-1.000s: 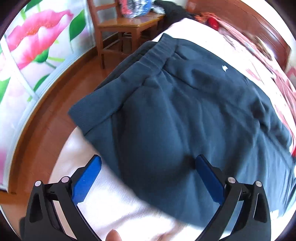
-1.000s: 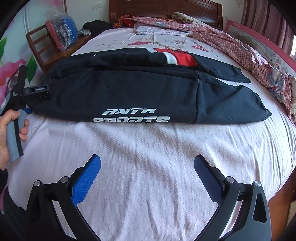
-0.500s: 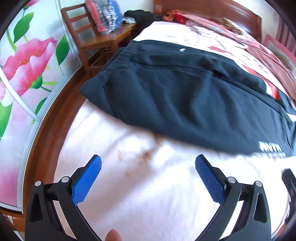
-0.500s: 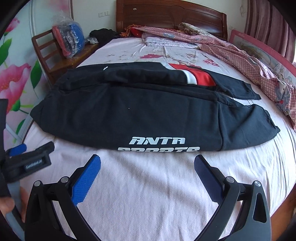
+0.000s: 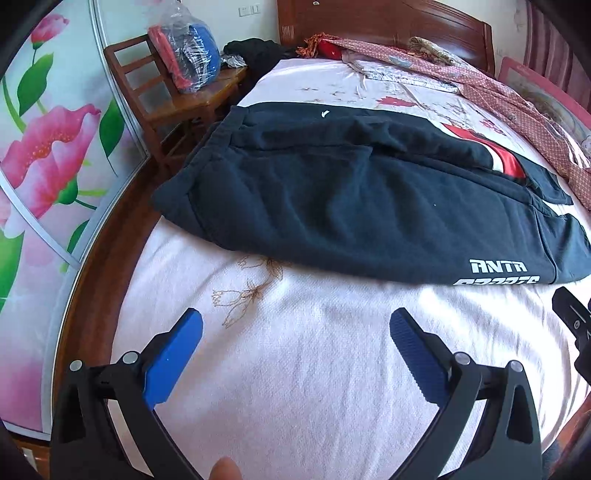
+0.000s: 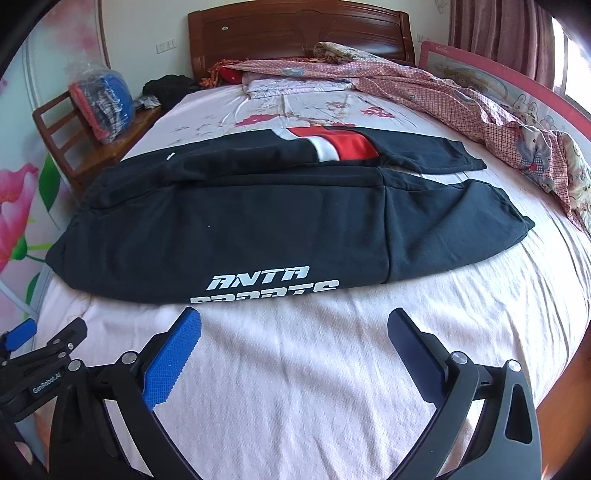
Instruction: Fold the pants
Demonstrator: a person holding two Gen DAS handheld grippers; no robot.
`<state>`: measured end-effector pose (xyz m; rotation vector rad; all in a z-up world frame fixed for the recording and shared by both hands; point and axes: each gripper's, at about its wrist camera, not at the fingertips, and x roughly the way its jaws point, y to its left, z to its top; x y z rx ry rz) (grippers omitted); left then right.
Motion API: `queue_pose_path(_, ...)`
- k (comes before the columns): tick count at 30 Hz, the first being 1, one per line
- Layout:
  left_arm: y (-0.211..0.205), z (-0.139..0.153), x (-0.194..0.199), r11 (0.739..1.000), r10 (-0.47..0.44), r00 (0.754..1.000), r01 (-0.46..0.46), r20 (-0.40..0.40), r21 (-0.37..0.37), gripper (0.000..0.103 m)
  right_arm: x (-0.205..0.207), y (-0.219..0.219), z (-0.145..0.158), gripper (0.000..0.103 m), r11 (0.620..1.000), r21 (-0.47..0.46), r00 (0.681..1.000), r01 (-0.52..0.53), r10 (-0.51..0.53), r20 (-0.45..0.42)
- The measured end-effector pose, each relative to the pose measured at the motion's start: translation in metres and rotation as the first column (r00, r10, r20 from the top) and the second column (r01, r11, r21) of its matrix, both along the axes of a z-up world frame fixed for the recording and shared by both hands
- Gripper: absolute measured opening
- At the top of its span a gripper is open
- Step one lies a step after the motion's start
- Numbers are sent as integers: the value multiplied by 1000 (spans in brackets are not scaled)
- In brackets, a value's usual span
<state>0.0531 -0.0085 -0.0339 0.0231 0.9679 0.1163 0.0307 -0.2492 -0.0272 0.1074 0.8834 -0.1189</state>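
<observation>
Dark navy pants (image 6: pixel 258 229) with white ANTA SPORTS lettering and a red and white stripe lie across the bed, one leg folded over the other, waistband at the left, cuffs at the right. They also show in the left wrist view (image 5: pixel 351 199). My left gripper (image 5: pixel 295 332) is open and empty over the bare sheet, short of the waistband end. My right gripper (image 6: pixel 293 328) is open and empty over the sheet, just short of the lettering. The left gripper's body shows at the lower left of the right wrist view (image 6: pixel 40 369).
The bed (image 6: pixel 332 369) has a pale pink sheet and a wooden headboard (image 6: pixel 295 29). A checked quilt (image 6: pixel 461 99) lies at the back right. A wooden chair (image 5: pixel 177 99) with a plastic-wrapped bundle stands left of the bed, beside a flowered wardrobe door (image 5: pixel 44 147).
Both grippers have pulled back from the pants toward the near edge of the bed. The left gripper was over the dark fabric and is now over bare sheet. Both stay open.
</observation>
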Motion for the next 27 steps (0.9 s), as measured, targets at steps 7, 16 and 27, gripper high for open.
queue_pose_path(7, -2, 5, 0, 1000, -15, 1000, 15, 11, -1, 101, -1, -4, 2, 100, 1000, 15, 1000, 7, -7, 4)
queue_pose_path(16, -4, 9, 1, 1000, -19, 1000, 20, 16, -8, 101, 0, -3, 3, 100, 1000, 12, 1000, 2, -2, 4)
queue_pose_path(27, -4, 12, 3, 1000, -18, 1000, 18, 20, -16, 101, 1, 0, 4, 100, 1000, 14, 1000, -9, 8, 9)
